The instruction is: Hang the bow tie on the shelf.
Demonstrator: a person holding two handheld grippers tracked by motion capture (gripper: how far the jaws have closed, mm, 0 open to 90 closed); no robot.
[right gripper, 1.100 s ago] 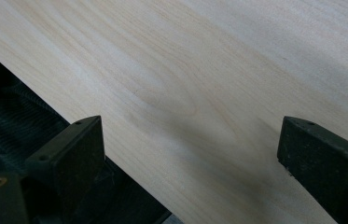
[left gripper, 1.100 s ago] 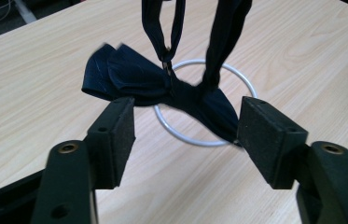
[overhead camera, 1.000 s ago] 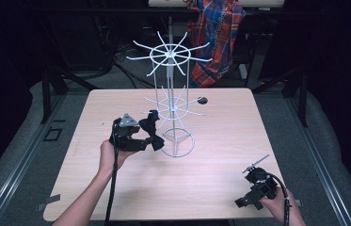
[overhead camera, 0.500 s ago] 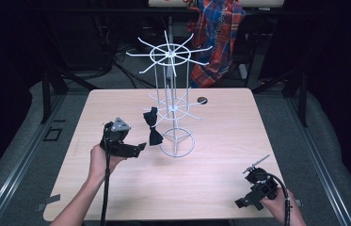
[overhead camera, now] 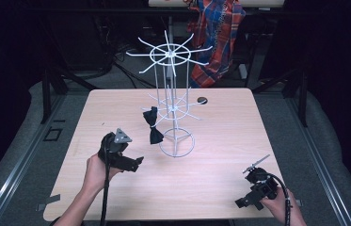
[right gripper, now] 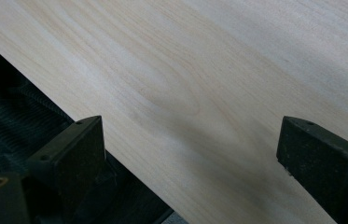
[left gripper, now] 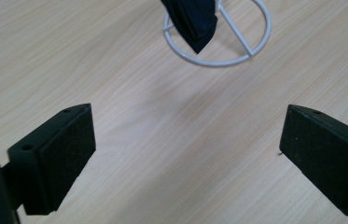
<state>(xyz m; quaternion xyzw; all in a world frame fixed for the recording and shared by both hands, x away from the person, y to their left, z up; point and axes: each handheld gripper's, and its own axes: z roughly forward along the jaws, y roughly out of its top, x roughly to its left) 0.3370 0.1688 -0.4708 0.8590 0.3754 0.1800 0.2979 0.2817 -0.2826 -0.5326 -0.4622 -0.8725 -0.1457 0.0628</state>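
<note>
A black bow tie (overhead camera: 153, 125) is hung on the white wire rack (overhead camera: 173, 101) on the desk (overhead camera: 220, 136). The left claw (overhead camera: 134, 163) and right claw (overhead camera: 242, 203) are held wide open and empty.

Nothing readable is showing anywhere right now: no words, labels, brand marks, numbers or signs are appearing on any surface in any of the three views.

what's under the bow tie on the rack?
Bare table and part of the rack's base ring. The bow tie hangs clear; its tip covers a bit of the ring.
</note>
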